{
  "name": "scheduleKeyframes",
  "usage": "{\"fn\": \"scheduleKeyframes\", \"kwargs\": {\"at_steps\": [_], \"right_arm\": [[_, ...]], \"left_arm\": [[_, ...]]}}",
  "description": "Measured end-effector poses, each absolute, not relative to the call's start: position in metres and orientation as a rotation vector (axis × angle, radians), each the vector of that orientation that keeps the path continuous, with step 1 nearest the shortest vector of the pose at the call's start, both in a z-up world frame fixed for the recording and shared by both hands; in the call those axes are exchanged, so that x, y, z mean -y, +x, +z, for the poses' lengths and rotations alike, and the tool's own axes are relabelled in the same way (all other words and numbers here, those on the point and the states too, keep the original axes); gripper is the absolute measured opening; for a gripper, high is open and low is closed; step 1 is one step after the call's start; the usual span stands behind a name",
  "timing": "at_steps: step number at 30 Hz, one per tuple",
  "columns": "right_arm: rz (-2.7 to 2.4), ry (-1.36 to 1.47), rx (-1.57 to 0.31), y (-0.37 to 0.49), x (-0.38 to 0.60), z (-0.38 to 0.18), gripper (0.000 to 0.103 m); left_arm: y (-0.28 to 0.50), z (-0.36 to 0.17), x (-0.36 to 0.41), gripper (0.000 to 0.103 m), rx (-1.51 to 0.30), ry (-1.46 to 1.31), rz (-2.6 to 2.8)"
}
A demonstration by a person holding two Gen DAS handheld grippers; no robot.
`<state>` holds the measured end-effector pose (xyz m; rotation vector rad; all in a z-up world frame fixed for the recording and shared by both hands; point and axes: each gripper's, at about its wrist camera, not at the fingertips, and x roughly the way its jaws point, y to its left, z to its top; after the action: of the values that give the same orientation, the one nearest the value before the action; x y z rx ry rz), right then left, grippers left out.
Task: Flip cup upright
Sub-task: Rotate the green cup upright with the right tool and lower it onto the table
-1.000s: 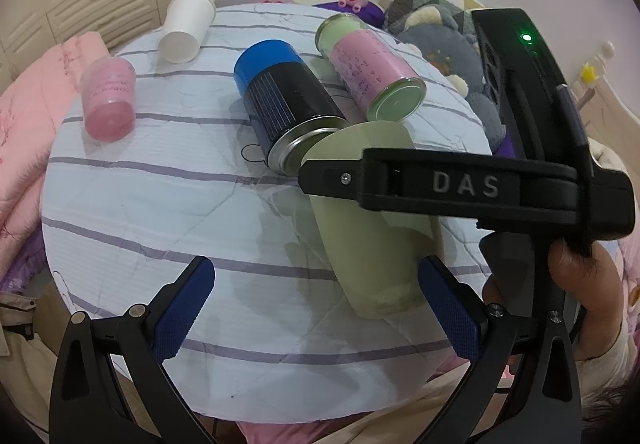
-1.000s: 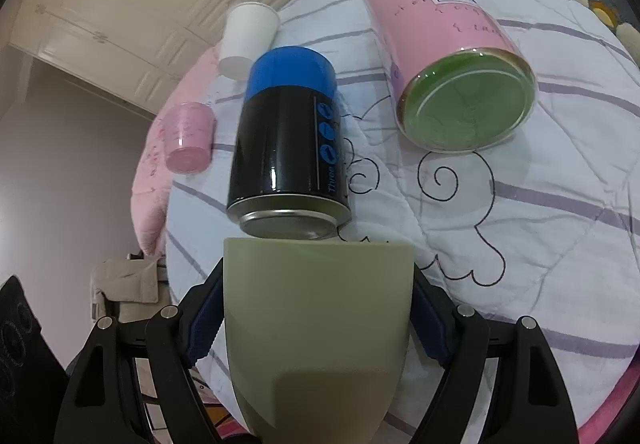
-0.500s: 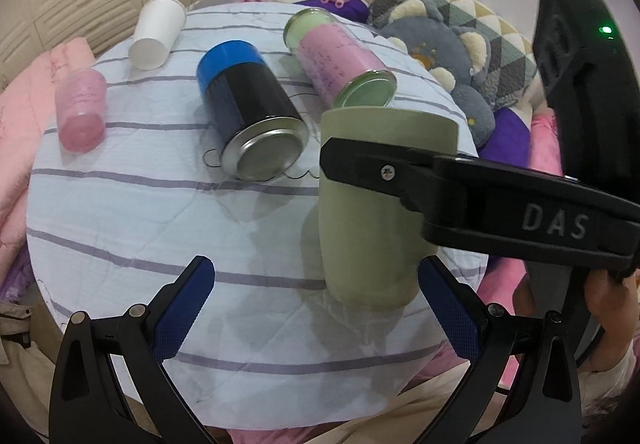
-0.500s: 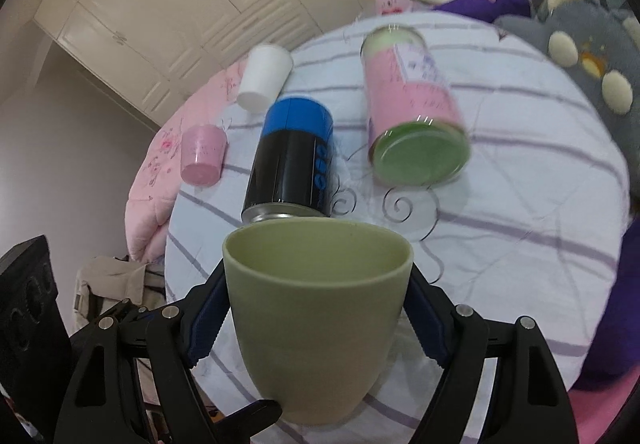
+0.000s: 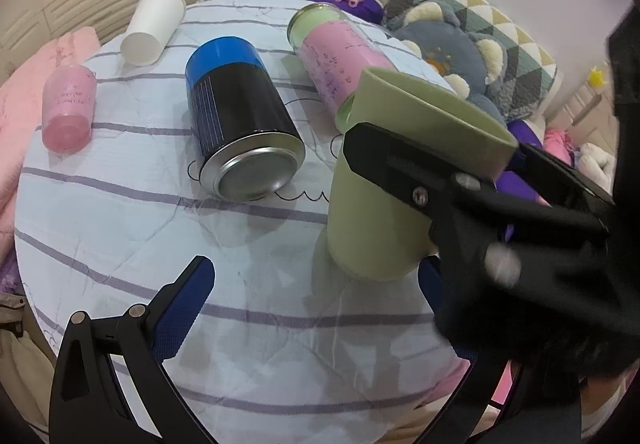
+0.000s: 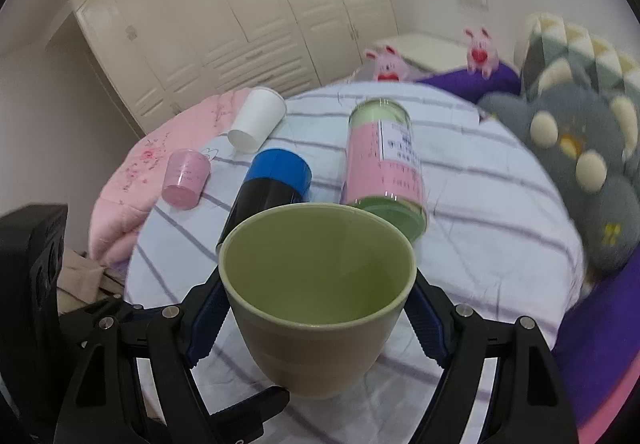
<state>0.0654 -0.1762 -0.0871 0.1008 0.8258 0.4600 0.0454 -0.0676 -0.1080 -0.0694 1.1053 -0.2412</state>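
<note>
Right wrist view: our right gripper (image 6: 316, 308) clamps the green cup (image 6: 320, 284) by its sides, mouth up, over the striped table (image 6: 500, 203). Our left gripper (image 5: 316, 292) hangs spread wide, holding nothing. Behind the cup lie a blue-capped black can (image 5: 240, 131) and a pink canister (image 6: 384, 159).

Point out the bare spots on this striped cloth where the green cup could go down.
Bare cloth lies between the black-and-blue can, the pink cup and the open left claw. The far side, around the white cup and pink canister, is crowded.
</note>
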Motion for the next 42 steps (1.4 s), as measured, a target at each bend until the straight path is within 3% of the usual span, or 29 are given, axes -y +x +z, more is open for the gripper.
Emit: {"fn": "scheduleKeyframes", "kwargs": {"at_steps": [17, 42], "right_arm": [[0.534, -0.081, -0.676, 0.047, 0.164, -0.086, 0.081], [0.591, -0.152, -0.677, 0.03, 0.163, -0.084, 0.082]], "left_arm": [[0.048, -0.128, 0.072, 0.103, -1.126, -0.043, -0.214], [0.029, -0.116, 0.074, 0.103, -1.032, 0.101, -0.181]]}}
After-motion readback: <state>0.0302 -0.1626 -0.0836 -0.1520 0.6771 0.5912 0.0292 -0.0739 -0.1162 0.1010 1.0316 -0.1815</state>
